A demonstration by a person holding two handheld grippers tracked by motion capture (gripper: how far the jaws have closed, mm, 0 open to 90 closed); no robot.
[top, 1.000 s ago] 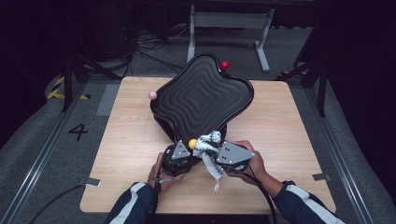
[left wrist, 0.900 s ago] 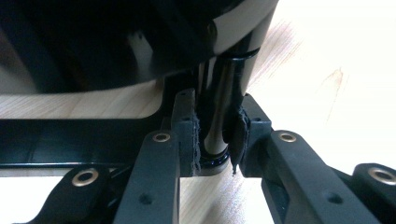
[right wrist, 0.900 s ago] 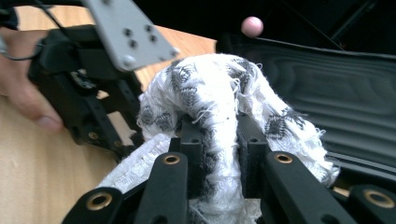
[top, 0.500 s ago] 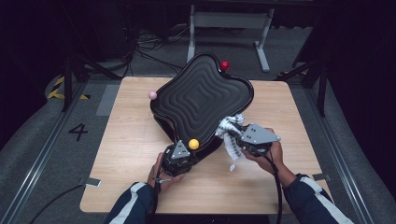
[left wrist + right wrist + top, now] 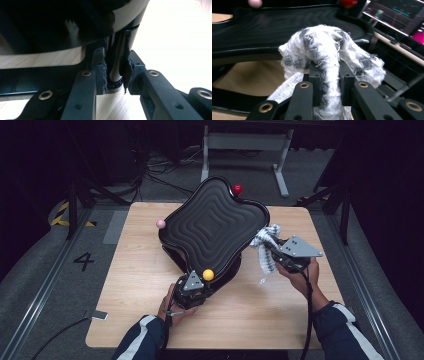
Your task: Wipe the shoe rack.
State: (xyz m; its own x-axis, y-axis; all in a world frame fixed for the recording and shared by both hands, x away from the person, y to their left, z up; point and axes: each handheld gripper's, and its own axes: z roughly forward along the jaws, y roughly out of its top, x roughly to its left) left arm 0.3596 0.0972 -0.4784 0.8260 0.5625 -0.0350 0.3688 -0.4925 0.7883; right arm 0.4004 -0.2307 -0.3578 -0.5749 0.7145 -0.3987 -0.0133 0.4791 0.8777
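Firmly clamped between the right gripper's [image 5: 329, 86] black jaws: a white-and-grey woven cloth rag [image 5: 329, 52], bunched ahead of the pads and trailing below them. Seemingly pinched mid-length so that a soft wad stood forward as a wiping head. Held at about four o'clock of the black, wavy-edged, ridged plastic tray [image 5: 212, 227], with the wad touching or just beside its right rim; exact contact hard to tell. Long axis of the rag [image 5: 265, 252] ran from one o'clock down to seven o'clock in the high view, wad end toward the tray, loose tail hanging toward the light wooden table [image 5: 135, 285].

Closed likewise, the left gripper [image 5: 115, 75], its pads pressed on a dark upright post of the tray's base [image 5: 117, 57] at the tray's six o'clock edge, beside a yellow ball [image 5: 208, 274]. Probably gripped there to steady the tilted tray against the push of wiping. Tipped up with the far edge high, near edge low. Pink ball [image 5: 160, 224] at nine o'clock, red ball [image 5: 237, 189] at one o'clock of the rim.
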